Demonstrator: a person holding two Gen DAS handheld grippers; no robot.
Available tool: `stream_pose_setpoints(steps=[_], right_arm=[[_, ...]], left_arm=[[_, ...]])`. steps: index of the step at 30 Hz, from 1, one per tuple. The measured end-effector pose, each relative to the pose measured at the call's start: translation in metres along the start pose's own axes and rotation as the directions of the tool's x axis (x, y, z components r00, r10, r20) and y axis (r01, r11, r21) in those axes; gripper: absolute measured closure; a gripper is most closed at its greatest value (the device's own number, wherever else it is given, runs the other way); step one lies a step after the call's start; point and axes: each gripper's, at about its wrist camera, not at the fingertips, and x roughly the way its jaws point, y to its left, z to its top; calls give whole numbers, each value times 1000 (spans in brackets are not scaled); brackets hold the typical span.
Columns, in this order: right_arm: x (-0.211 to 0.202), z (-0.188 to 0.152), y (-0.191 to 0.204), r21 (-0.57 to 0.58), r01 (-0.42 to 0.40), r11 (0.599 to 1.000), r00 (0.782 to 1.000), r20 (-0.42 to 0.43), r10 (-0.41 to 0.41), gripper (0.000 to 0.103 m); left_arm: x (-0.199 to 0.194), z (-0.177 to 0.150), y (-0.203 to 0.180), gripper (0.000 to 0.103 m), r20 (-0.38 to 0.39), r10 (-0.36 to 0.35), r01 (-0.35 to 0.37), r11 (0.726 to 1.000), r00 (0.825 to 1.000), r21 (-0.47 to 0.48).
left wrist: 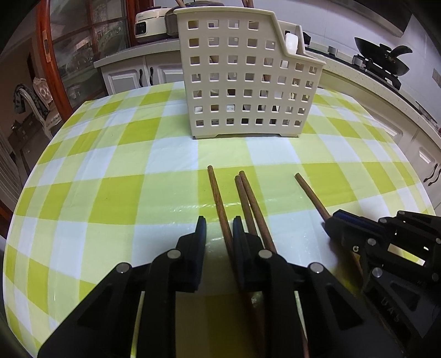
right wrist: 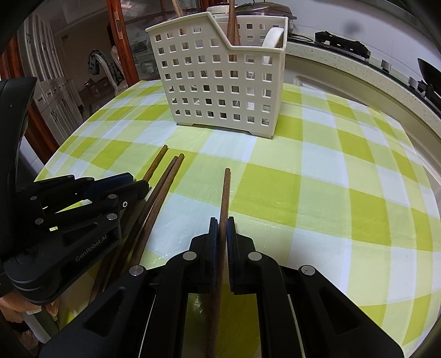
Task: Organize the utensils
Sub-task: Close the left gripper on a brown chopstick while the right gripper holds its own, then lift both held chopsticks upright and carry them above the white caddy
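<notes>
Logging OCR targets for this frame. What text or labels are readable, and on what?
"GenRobot.AI": printed on the side of the left claw, seen from the right wrist view.
Rice cooker behind the utensil basket: a brand mark and display, too small to read.
Nothing else legible.

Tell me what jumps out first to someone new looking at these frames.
The right hand-held gripper is clamped on one wooden chopstick at the near edge of the green-checked tablecloth. Three more chopsticks lie beside it, by the open left hand-held gripper. Behind them stands a cream perforated utensil caddy, already holding chopsticks and a white spoon.
</notes>
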Motion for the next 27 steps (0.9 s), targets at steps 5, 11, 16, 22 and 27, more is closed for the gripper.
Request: stream_pose_setpoints(steps=[5,11,16,22,27], right_arm=[[0,0,0,-1,2,1000,1000,0,-2,96],[0,0,1,5,8,1000,1000,8,-8,97],[1,1,1,2,12,1000,1000,3,-12,97],[1,1,1,1,17,1000,1000,4,-17,97],[3,4,1,-3,17,1000,1000,-10,-17,96]], left_arm=[[0,-1,1,84,7,-1,0,1000,1000,12],[-1,-2,3,96,11,-16,16,1000,1000,10],[-2,-3,4,96,19,-21,21,1000,1000,3],[-3,-5,7,97,20,-55,55,998,998,-7],[-3,-6,5,97,18,-54,54,999,998,5]])
